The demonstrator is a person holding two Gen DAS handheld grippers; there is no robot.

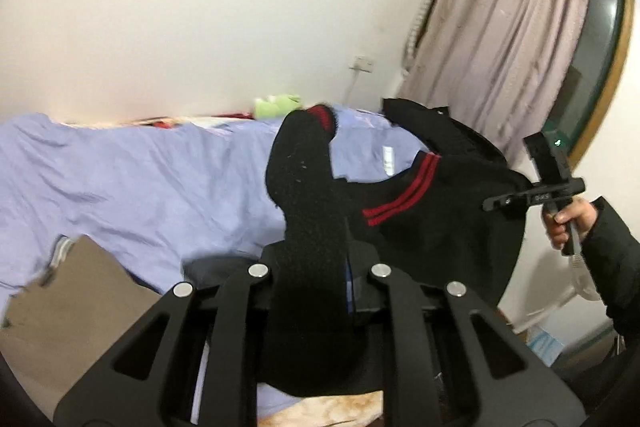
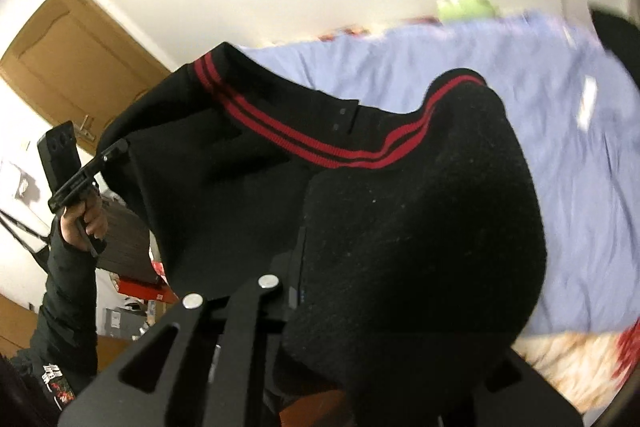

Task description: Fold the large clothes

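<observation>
A black knit sweater [image 1: 432,227] with two red stripes at its hem hangs in the air above a bed, stretched between both grippers. My left gripper [image 1: 316,259] is shut on one thick edge of it; the cloth covers the fingertips. The right gripper [image 1: 508,201] shows at the right of the left wrist view, pinching the far edge. In the right wrist view the sweater [image 2: 248,195] drapes over my right gripper [image 2: 304,267] and hides its fingers. The left gripper [image 2: 116,151] shows at the left of that view, gripping the other corner.
A lilac sheet [image 1: 140,179] covers the bed below. A green soft toy [image 1: 276,105] lies at the wall. A pink curtain [image 1: 500,27] hangs at the right. A cardboard box [image 1: 72,299] sits at the lower left. A wooden door [image 2: 68,59] stands behind.
</observation>
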